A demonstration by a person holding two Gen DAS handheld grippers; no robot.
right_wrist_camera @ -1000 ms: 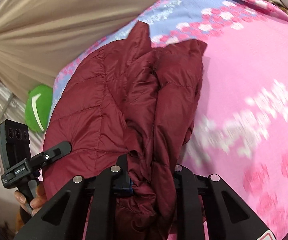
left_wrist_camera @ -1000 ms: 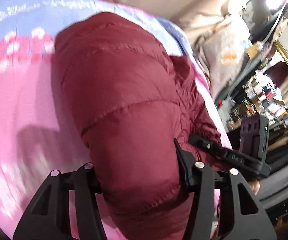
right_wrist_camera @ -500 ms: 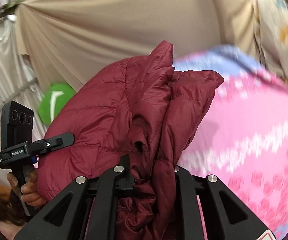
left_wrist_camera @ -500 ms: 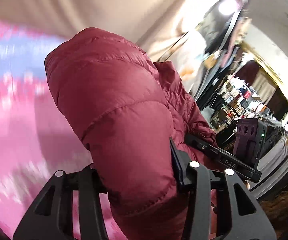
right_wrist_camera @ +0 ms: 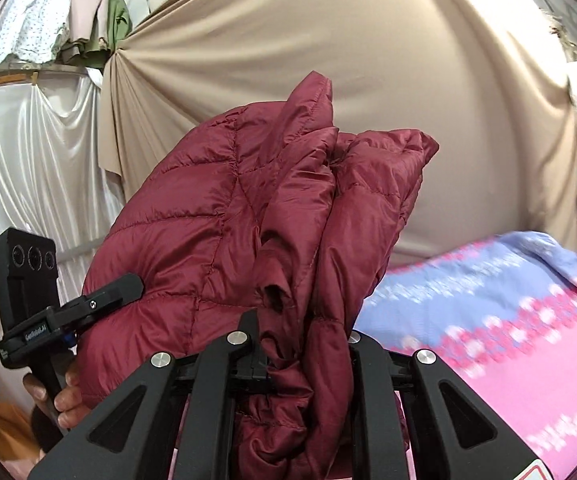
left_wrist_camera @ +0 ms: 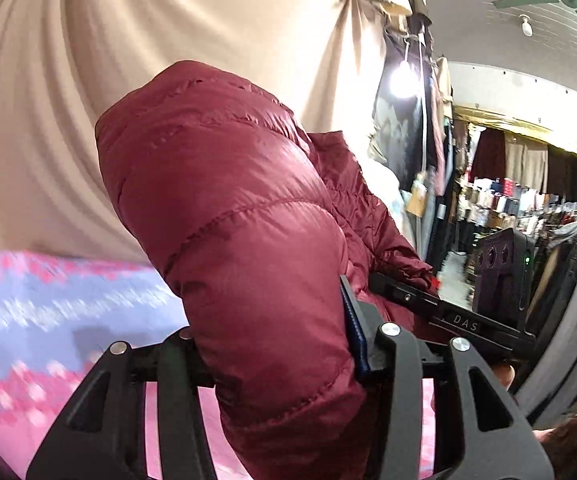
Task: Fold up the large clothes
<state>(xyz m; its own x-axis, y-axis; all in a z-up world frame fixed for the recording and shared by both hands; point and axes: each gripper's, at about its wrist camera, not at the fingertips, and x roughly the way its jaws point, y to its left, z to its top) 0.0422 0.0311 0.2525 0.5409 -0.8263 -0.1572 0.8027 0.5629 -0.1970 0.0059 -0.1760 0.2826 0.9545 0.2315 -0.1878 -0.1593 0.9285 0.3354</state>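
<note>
Behind everything, big tan curtain (right_wrist_camera: 368, 80). Down low, pink and blue blanket (right_wrist_camera: 528, 320). Red puffy jacket (left_wrist_camera: 240, 220) up in mid-frame, off the blanket, ready for folding. Left claw (left_wrist_camera: 276, 344) squeezing a fat part. Right claw (right_wrist_camera: 304, 344) pinched tight on bunched edges. Only left view: clothes shop (left_wrist_camera: 508, 200), right side.

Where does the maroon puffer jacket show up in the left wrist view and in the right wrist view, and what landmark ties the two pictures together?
Left wrist view: the maroon puffer jacket fills the centre, rising from between the left gripper fingers.
Right wrist view: the jacket sits centre, bunched between the right gripper fingers.
Shared landmark: the beige draped curtain behind the jacket.
</note>
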